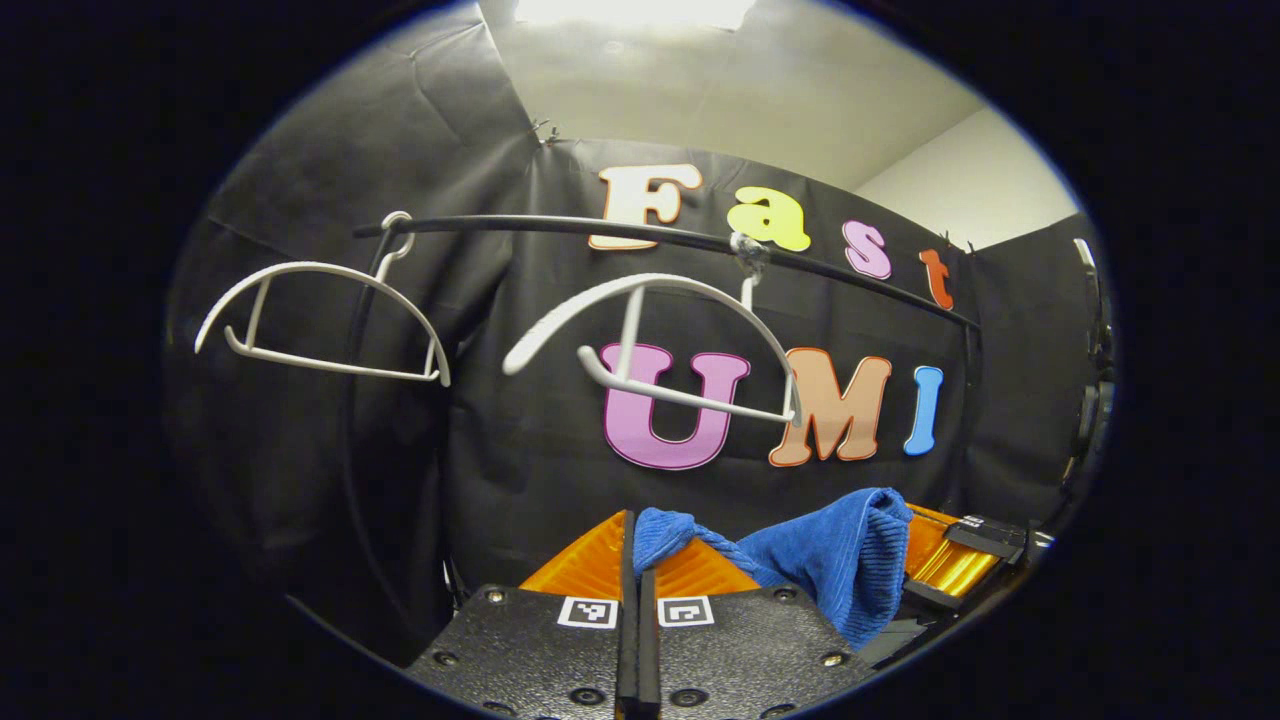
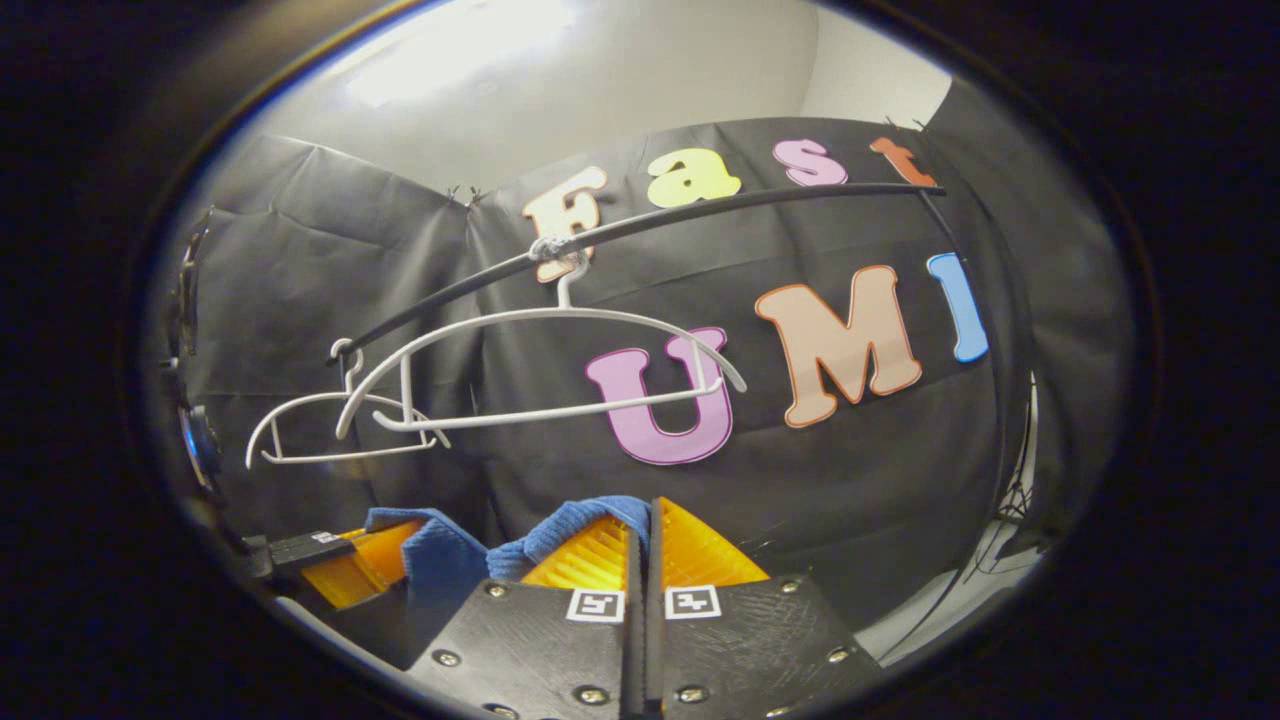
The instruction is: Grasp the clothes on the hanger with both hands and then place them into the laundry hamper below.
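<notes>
Blue cloth [image 1: 830, 560] hangs pinched by both grippers — left gripper [image 1: 637, 560] and right gripper [image 2: 645, 545] clamped on its edges — clear of the bare hanger [image 1: 655, 345], ready for lowering.

A ribbed blue cloth [image 1: 830, 565] sits low in the frame; two plain white plastic hangers [image 1: 320, 320] hang from a thin black rail [image 1: 560, 226] across the upper half.

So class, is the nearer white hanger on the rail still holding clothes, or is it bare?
Bare. The hanger hangs empty on the rail; the blue cloth sits below, pinched between both grippers' fingers.
</notes>
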Demonstrator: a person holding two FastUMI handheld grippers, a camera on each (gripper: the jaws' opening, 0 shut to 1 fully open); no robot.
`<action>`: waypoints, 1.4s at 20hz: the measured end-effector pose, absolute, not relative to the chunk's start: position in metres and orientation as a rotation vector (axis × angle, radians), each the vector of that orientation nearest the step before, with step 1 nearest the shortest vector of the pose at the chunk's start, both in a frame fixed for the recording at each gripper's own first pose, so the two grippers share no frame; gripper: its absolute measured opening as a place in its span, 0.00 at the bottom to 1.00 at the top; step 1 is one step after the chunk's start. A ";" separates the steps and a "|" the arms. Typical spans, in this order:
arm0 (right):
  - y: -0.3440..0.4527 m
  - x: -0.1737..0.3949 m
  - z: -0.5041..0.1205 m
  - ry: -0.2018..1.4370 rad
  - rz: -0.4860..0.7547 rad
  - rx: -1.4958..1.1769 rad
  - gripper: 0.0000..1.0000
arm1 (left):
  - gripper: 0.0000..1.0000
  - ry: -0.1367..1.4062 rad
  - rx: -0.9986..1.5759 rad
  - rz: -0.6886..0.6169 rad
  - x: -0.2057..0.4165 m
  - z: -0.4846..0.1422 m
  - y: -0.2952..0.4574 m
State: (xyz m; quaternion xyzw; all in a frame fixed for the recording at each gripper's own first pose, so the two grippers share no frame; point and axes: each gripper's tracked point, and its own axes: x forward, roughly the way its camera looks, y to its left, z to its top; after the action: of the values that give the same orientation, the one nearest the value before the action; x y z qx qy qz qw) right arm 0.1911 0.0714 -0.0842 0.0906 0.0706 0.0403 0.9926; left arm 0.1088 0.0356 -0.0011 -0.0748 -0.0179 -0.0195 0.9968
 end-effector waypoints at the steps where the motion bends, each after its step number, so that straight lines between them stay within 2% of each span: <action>1: 0.069 0.190 -0.082 0.138 0.081 0.187 0.01 | 0.00 -0.040 -0.149 -0.054 0.110 0.001 0.028; 8: 0.038 0.184 -0.088 0.126 0.026 0.171 0.00 | 0.00 -0.038 -0.157 -0.076 0.124 -0.012 0.015; 11: 0.032 0.189 -0.109 0.157 0.015 0.137 0.01 | 0.00 -0.010 -0.140 -0.083 0.135 -0.031 0.012; 12: 0.032 0.191 -0.115 0.165 0.015 0.128 0.04 | 0.01 -0.001 -0.133 -0.080 0.137 -0.037 0.013; 14: 0.029 0.195 -0.129 0.189 0.007 0.108 0.01 | 0.01 0.011 -0.132 -0.075 0.142 -0.046 0.016; 15: 0.029 0.197 -0.136 0.201 0.008 0.103 0.04 | 0.01 0.014 -0.135 -0.072 0.145 -0.050 0.017; 16: 0.030 0.198 -0.143 0.207 0.011 0.107 0.01 | 0.01 0.013 -0.136 -0.067 0.148 -0.054 0.020; 19: 0.031 0.201 -0.164 0.217 0.006 0.136 0.00 | 0.01 0.026 -0.117 -0.054 0.155 -0.071 0.025; 22: 0.031 0.207 -0.195 0.249 -0.020 0.155 0.01 | 0.01 0.064 -0.091 -0.042 0.164 -0.099 0.031; 23: 0.034 0.208 -0.207 0.268 -0.022 0.156 0.04 | 0.01 0.085 -0.078 -0.035 0.166 -0.111 0.033; 24: 0.035 0.209 -0.220 0.287 -0.019 0.158 0.01 | 0.01 0.106 -0.074 -0.033 0.168 -0.122 0.035; 28: 0.040 0.212 -0.261 0.344 -0.014 0.175 0.01 | 0.01 0.170 -0.070 -0.033 0.176 -0.162 0.042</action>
State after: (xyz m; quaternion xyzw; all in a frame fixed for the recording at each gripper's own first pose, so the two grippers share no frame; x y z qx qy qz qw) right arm 0.2118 0.0397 -0.2612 0.0868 0.1707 -0.0070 0.9815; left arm 0.1758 0.0417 -0.1623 -0.0350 0.0849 -0.0167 0.9956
